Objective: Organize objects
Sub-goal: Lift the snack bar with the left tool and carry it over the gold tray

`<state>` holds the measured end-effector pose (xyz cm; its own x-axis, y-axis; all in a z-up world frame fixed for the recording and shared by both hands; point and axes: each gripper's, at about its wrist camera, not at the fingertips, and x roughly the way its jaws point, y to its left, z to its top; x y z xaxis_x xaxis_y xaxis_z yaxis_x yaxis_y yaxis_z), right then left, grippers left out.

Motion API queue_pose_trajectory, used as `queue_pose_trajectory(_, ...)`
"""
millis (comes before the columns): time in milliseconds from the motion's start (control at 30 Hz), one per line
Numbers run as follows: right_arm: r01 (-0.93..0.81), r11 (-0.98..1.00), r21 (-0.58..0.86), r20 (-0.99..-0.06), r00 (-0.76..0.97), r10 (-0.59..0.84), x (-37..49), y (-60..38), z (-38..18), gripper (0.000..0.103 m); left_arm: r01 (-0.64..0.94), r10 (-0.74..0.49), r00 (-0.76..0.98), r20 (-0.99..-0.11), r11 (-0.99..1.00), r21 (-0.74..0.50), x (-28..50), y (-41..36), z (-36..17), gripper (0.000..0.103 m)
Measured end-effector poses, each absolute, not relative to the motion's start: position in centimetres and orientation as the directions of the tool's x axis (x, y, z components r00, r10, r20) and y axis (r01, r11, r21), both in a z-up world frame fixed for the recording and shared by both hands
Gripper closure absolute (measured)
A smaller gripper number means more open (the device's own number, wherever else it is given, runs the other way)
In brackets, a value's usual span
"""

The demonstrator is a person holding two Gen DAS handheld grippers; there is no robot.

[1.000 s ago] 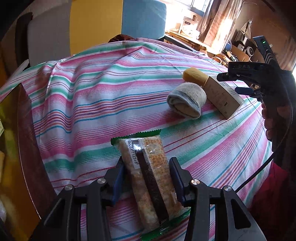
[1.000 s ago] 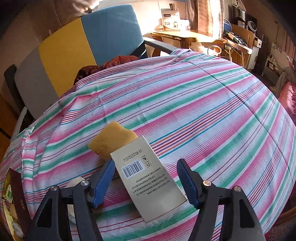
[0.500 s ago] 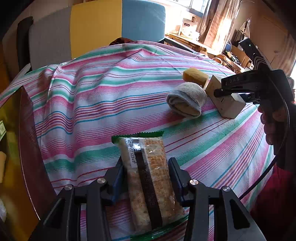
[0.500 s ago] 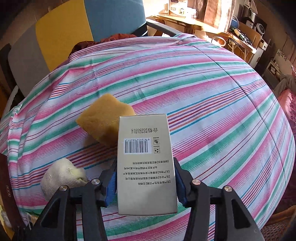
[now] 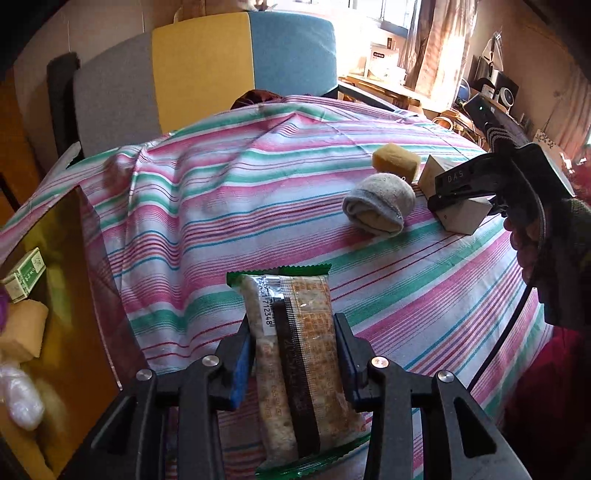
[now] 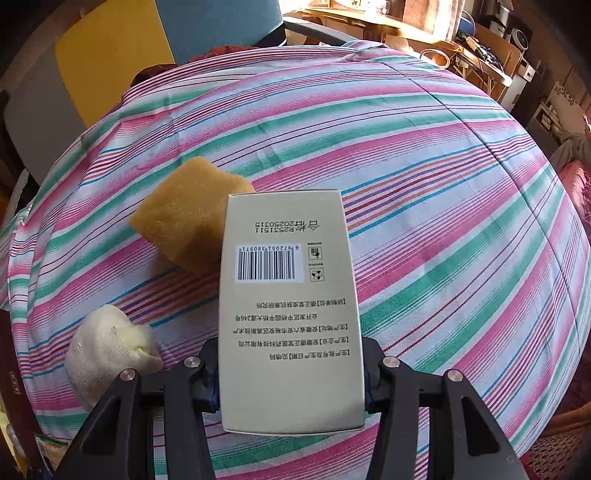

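Observation:
My left gripper [image 5: 293,354] is shut on a clear snack packet [image 5: 295,354] with a green edge and holds it above the striped cloth [image 5: 221,206]. My right gripper [image 6: 291,369] is shut on a beige carton [image 6: 290,314] with a barcode, lifted off the cloth; it also shows in the left wrist view [image 5: 461,218]. A yellow sponge [image 6: 188,212] and a rolled grey sock [image 6: 107,350] lie on the cloth left of the carton; the left wrist view shows the sponge [image 5: 395,160] and sock [image 5: 380,203] too.
An amber-walled box [image 5: 62,295] at the left holds a small green carton [image 5: 26,275], a sponge and a white bag. A grey, yellow and blue chair [image 5: 207,74] stands behind the table. A cluttered desk [image 6: 406,26] lies at the far right.
My right gripper has closed on the beige carton and lifted it. My left gripper, closed on the snack packet, has raised it and drawn back a little.

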<state>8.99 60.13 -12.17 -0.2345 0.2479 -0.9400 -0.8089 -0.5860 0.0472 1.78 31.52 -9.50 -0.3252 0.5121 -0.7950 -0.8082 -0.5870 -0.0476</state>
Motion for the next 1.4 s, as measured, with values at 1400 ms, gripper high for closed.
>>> queue_pose_trajectory(1400,-0.814,-0.581,0.000,-0.864,-0.292,0.410,9.1,58.4,-8.6,0.052,-0.394,0.407,-0.534,-0.741,-0.895,-0.208,-5.3,8.1,-3.8,0.063)
